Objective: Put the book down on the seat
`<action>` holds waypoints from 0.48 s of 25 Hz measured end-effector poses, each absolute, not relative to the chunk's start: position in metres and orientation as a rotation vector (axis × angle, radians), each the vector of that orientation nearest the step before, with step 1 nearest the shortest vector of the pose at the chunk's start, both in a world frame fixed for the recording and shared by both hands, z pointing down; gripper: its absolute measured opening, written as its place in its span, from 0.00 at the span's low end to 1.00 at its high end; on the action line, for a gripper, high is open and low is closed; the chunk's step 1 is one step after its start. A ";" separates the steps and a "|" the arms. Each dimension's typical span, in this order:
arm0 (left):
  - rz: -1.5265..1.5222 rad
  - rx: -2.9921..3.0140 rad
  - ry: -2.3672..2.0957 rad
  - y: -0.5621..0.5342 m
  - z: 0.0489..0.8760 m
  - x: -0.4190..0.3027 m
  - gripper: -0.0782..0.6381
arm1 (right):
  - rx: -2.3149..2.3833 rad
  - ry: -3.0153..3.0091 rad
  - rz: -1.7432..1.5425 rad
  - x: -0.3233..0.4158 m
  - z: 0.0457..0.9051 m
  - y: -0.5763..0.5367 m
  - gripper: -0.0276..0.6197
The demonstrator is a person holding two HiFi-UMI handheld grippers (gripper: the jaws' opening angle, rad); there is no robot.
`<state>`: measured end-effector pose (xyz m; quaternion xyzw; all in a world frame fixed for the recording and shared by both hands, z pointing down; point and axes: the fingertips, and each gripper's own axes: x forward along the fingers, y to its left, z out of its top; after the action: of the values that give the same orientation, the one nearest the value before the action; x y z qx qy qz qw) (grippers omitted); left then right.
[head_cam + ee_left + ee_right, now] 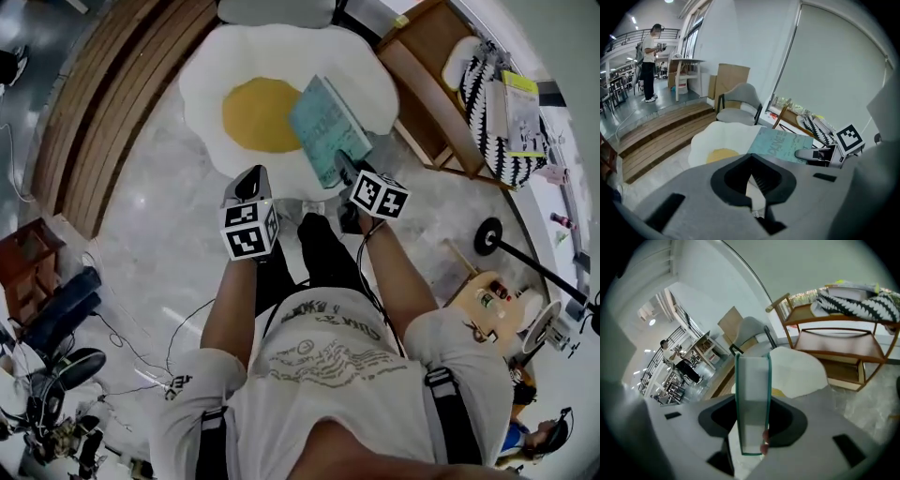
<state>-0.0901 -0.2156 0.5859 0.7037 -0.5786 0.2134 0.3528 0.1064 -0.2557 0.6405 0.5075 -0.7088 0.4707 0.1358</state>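
teal book [328,129]; white seat [281,54] with yellow centre; black-and-white zigzag cushion [494,105].

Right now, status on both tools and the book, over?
Left tool shut, empty. Right tool shut on book. Book held over egg-shaped cushion, not down yet. Nothing seen lying on it.

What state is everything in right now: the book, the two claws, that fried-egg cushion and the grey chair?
book: closed, clamped edge-on, held up off the cushion.
right gripper: shut on the book.
left gripper: jaws together, nothing between them.
fried-egg cushion: flat on the floor, book not yet on it.
grey chair: upright, nobody sitting in it.
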 end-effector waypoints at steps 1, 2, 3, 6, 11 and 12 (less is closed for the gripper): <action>0.555 1.808 -1.486 -0.214 0.601 -0.089 0.14 | 1.453 -2.038 1.392 0.105 0.657 -0.255 0.32; 0.557 1.798 -1.476 -0.213 0.616 -0.087 0.14 | 1.435 -2.021 1.421 0.104 0.674 -0.253 0.32; 0.560 1.791 -1.463 -0.211 0.630 -0.085 0.14 | 1.416 -2.000 1.452 0.103 0.692 -0.251 0.32; 0.576 1.780 -1.419 -0.205 0.669 -0.076 0.14 | 1.349 -1.960 1.574 0.098 0.739 -0.243 0.32; 0.631 1.754 -1.370 -0.192 0.723 -0.071 0.14 | 1.241 -1.969 1.856 0.082 0.806 -0.243 0.32; 0.643 1.746 -1.365 -0.188 0.731 -0.072 0.14 | 1.235 -1.957 1.893 0.080 0.820 -0.242 0.32</action>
<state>-0.0721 -0.1885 0.7313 0.6919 -0.5407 0.2546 0.4051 0.0801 -0.2418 0.8202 0.4118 -0.6526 0.6314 0.0760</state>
